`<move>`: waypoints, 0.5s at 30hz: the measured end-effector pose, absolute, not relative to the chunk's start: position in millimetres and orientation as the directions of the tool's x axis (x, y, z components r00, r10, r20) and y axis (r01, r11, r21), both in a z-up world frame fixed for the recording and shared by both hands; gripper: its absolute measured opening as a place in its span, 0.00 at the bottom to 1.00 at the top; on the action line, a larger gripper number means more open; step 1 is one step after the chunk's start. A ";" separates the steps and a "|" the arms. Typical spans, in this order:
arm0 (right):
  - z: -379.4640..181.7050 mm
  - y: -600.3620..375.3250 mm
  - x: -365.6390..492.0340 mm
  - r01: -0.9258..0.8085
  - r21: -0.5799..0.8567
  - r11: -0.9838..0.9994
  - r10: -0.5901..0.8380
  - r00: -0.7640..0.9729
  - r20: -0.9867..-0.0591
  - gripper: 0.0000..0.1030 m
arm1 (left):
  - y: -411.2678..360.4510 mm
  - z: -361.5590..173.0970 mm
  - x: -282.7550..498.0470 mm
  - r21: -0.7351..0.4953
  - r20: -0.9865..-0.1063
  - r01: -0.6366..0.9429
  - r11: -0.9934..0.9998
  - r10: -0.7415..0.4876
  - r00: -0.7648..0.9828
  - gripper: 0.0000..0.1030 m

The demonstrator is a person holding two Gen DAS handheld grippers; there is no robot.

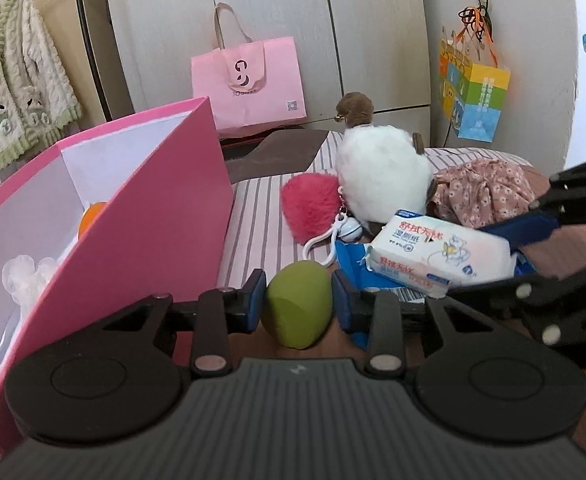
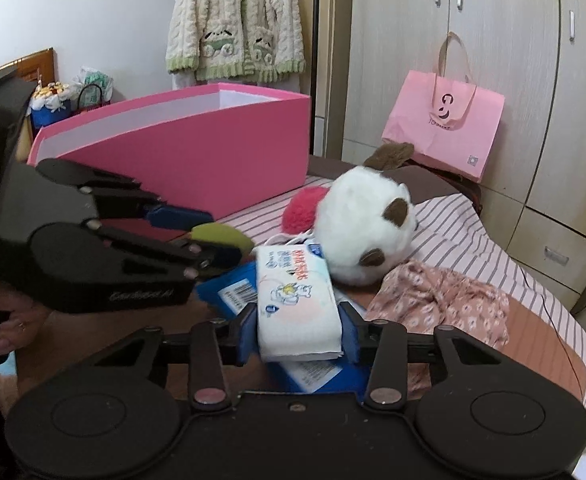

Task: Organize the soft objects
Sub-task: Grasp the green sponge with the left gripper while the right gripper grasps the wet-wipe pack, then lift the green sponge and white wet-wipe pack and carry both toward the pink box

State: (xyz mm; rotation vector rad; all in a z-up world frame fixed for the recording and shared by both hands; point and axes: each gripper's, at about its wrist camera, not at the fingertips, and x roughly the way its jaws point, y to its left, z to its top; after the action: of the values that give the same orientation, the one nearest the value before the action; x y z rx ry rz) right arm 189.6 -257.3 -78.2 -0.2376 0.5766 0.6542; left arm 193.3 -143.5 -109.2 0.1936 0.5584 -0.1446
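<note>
My left gripper (image 1: 297, 300) is shut on a green egg-shaped sponge (image 1: 297, 308), just right of the open pink box (image 1: 153, 208). In the right wrist view it (image 2: 229, 236) holds the sponge (image 2: 221, 234) in front of the box (image 2: 197, 152). My right gripper (image 2: 300, 328) is shut on a white wet-wipes pack (image 2: 297, 304), which also shows in the left wrist view (image 1: 433, 252). A white plush toy (image 1: 381, 172) and a pink pompom keychain (image 1: 311, 206) lie on the striped bed behind. A blue packet (image 2: 229, 288) lies under the wipes.
A floral cloth (image 2: 441, 300) lies right of the plush. The box holds an orange item (image 1: 91, 216) and white soft things (image 1: 29, 276). A pink tote bag (image 1: 249, 84) leans on the wardrobe. A colourful gift bag (image 1: 473, 96) hangs at the right. A cardigan (image 2: 233, 24) hangs behind the box.
</note>
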 end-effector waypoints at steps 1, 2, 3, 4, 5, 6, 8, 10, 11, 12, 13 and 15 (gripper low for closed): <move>-77.8 -256.1 188.4 -0.632 -0.030 0.775 0.503 0.645 -0.575 0.46 | -143.0 -109.1 193.3 0.134 -0.541 0.189 0.973 -0.088 0.836 0.33; -77.2 -255.2 188.9 -0.629 -0.030 0.777 0.501 0.646 -0.576 0.46 | -143.2 -109.4 193.7 0.133 -0.543 0.187 0.973 -0.086 0.835 0.33; -77.1 -253.9 190.7 -0.625 -0.029 0.780 0.497 0.648 -0.577 0.46 | -143.2 -109.9 194.2 0.131 -0.545 0.183 0.974 -0.083 0.834 0.34; -77.2 -252.4 193.5 -0.621 -0.030 0.784 0.493 0.650 -0.578 0.47 | -143.5 -110.4 195.3 0.129 -0.550 0.178 0.976 -0.079 0.831 0.34; -77.6 -250.5 196.5 -0.619 -0.029 0.785 0.492 0.650 -0.579 0.47 | -144.6 -110.2 196.5 0.132 -0.555 0.173 0.976 -0.072 0.829 0.34; -78.1 -249.1 200.2 -0.620 -0.025 0.784 0.495 0.649 -0.578 0.47 | -145.8 -109.7 197.8 0.136 -0.561 0.170 0.976 -0.066 0.825 0.35; -79.8 -246.3 205.5 -0.619 -0.014 0.786 0.500 0.648 -0.575 0.47 | -148.6 -111.2 200.7 0.153 -0.577 0.164 0.975 -0.046 0.815 0.37; -82.8 -244.3 209.5 -0.615 -0.003 0.788 0.502 0.647 -0.574 0.47 | -148.7 -114.5 203.2 0.164 -0.586 0.154 0.974 -0.029 0.810 0.37; -84.9 -243.6 209.7 -0.611 -0.003 0.792 0.501 0.652 -0.568 0.47 | -147.5 -114.7 202.6 0.162 -0.584 0.152 0.975 -0.030 0.811 0.37; -85.7 -242.5 208.1 -0.605 -0.005 0.796 0.499 0.660 -0.561 0.46 | -146.4 -114.6 201.8 0.159 -0.581 0.152 0.976 -0.032 0.813 0.37; -86.1 -242.2 205.6 -0.600 -0.007 0.800 0.496 0.667 -0.557 0.45 | -145.5 -113.8 200.7 0.156 -0.579 0.154 0.976 -0.036 0.814 0.36; -85.4 -241.2 200.1 -0.586 -0.007 0.810 0.486 0.678 -0.552 0.45 | -144.0 -112.9 198.5 0.154 -0.577 0.156 0.976 -0.040 0.816 0.35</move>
State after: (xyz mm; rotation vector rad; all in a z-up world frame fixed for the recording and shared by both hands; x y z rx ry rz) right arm 200.1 -241.2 -85.4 -0.1899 0.5632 0.6063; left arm 198.5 -144.0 -112.9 0.1986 0.6083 -0.1052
